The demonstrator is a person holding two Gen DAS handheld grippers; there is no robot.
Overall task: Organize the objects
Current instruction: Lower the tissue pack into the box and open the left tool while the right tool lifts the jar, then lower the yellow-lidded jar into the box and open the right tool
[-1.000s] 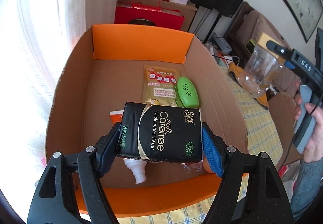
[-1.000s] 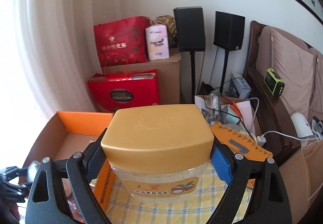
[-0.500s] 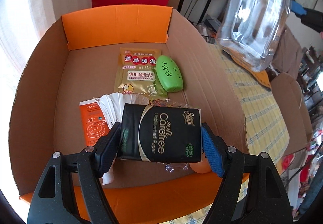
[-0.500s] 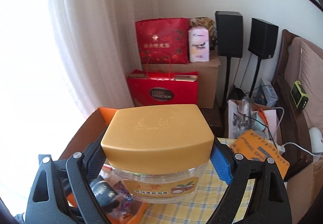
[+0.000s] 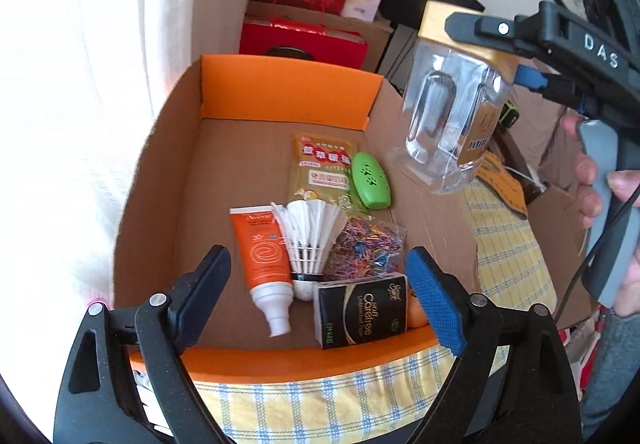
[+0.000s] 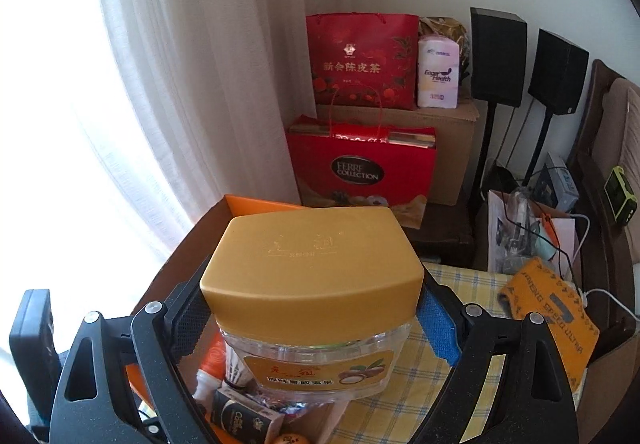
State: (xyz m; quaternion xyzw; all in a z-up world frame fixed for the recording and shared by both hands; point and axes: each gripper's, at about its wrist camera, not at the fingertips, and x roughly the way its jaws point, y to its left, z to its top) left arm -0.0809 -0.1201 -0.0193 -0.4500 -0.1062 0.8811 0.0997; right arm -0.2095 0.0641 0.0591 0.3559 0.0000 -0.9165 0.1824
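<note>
My left gripper is open and empty above the near edge of the cardboard box. The black tissue pack lies in the box's near right corner, free of my fingers. My right gripper is shut on a clear plastic jar with a gold lid. In the left wrist view the jar hangs in the air over the box's right wall. The tissue pack also shows below the jar in the right wrist view.
The box holds an orange sunscreen tube, a white shuttlecock, a bag of coloured rubber bands, a green case and a yellow packet. A yellow checked cloth covers the table. Red gift bags stand behind.
My left gripper has opened and let go of the tissue pack, which now lies in the box, and has pulled back. My right gripper has carried the jar left, over the box.
</note>
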